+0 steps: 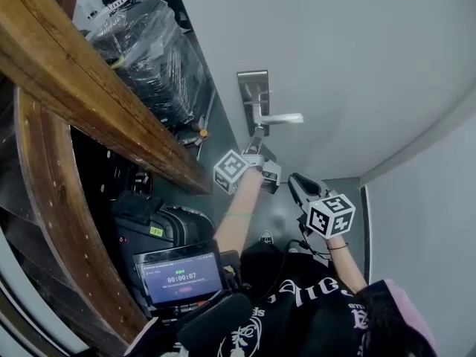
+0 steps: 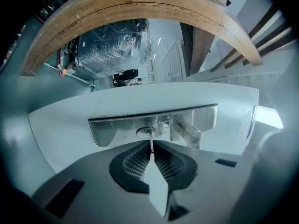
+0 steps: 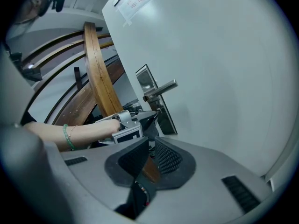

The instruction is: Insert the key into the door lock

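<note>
Clamping the key (image 2: 151,146) between its pads, your left gripper (image 2: 152,154) held the blade pointing straight ahead along the jaws, its tip touching the keyhole (image 2: 145,132) in the lock plate (image 2: 112,133) (door handle (image 2: 189,132) just right). Your right gripper (image 3: 152,155) hung farther off, jaws parted, empty.

The plate (image 1: 252,88) sits on the door (image 1: 357,50), and the handle (image 1: 281,117) sticks out from it to the right. The keyhole (image 2: 145,132) is in the plate, just beside the handle. The key (image 2: 151,146), clamped in the left gripper (image 1: 256,141), reaches the keyhole. The right gripper (image 1: 299,187) is to the right, nearer the person and apart from the door. A rail (image 1: 89,80) runs along the left, with a wrapped bundle (image 1: 152,47) behind it and a screen (image 1: 180,277) below.
</note>
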Tool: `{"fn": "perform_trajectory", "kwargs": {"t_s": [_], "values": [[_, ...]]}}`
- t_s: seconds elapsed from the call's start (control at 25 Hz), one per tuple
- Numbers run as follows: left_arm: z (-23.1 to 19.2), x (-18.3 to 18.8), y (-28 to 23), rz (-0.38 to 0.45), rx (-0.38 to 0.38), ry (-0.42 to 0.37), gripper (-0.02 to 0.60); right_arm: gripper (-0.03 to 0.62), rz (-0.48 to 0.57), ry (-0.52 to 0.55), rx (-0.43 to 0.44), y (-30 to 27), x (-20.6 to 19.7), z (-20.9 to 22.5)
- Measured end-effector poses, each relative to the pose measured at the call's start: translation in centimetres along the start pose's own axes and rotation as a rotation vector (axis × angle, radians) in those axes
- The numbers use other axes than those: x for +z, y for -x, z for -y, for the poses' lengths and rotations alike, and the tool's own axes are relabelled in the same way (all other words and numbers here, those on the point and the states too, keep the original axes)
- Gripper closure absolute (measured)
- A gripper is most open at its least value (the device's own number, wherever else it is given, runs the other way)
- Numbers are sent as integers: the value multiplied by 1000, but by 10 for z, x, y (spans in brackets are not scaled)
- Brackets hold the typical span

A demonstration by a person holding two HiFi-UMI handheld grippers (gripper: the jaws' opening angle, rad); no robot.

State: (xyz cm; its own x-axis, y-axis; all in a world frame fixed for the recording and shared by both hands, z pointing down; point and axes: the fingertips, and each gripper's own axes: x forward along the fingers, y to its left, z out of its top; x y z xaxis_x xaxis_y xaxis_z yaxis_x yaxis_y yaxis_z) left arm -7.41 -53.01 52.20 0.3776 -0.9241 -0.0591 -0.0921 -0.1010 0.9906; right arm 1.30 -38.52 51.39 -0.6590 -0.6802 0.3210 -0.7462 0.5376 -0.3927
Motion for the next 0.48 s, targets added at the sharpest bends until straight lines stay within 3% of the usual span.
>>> {"fn": "perform_trajectory", "kwargs": {"t_s": [0.16,0.24,0.4,0.48], "values": [[0,3,-6,-14,-21,-2,557,557,6,-8,-13,0,-1,5],[0,3,-9,-26,-30,-51,557,557,6,-9,-17,-1,-1,8],[3,-1,-10,-118,-29,-333,532,557,7,-12,-14,-3,-2,9],[2,-9,-7,-191,-29,-436,525,557,9,-14,-13,-3,-1,9]]}}
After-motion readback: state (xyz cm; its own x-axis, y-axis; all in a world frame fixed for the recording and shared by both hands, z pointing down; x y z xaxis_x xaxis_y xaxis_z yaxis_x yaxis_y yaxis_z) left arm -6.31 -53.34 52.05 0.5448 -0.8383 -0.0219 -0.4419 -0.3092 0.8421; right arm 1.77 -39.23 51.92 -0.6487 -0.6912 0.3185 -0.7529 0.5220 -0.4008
